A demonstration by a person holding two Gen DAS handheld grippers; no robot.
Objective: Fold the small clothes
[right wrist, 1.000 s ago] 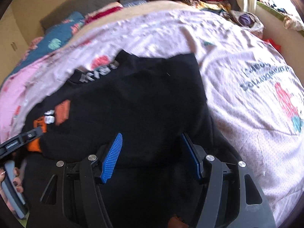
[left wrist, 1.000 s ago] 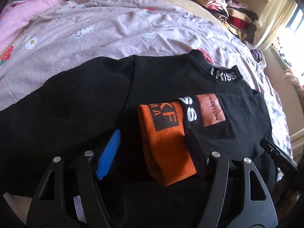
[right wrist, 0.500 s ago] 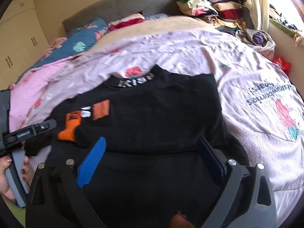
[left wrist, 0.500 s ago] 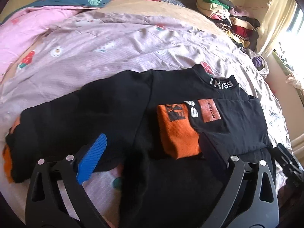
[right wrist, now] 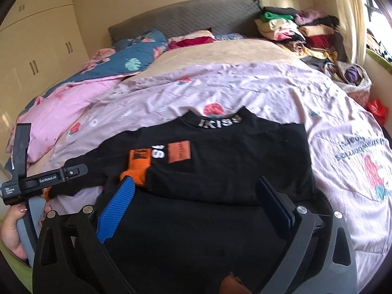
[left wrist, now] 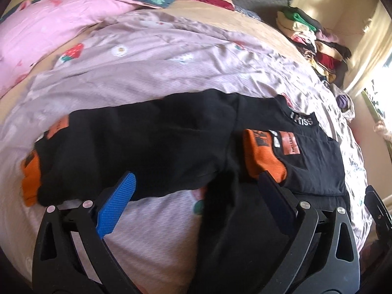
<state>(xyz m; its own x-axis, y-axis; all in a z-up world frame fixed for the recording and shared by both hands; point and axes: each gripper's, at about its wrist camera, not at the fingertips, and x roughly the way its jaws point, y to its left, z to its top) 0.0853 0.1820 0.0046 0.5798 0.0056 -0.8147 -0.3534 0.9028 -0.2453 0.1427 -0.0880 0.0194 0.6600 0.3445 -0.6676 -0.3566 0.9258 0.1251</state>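
Observation:
A black sweater (left wrist: 159, 147) with orange cuffs and an "IKISS" collar lies on the bed. Its right sleeve is folded across the chest, orange cuff (left wrist: 264, 156) near the middle. Its left sleeve stretches out left, ending in an orange cuff (left wrist: 30, 181). My left gripper (left wrist: 196, 191) is open and empty above the sweater's lower edge. In the right wrist view the sweater (right wrist: 232, 166) lies ahead, folded cuff (right wrist: 138, 161) at centre left. My right gripper (right wrist: 196, 196) is open and empty over the hem.
The bed has a lilac strawberry-print sheet (right wrist: 269, 90), with a pink quilt (left wrist: 44, 31) and teal pillow (right wrist: 137, 54) at the far left. Stacks of clothes (right wrist: 294, 27) sit at the far right by the window. The left hand-held gripper's handle (right wrist: 27, 183) shows at left.
Both grippers have pulled back and up from the sweater, so more of the bed shows. The left sleeve with its orange cuff has come into the left wrist view.

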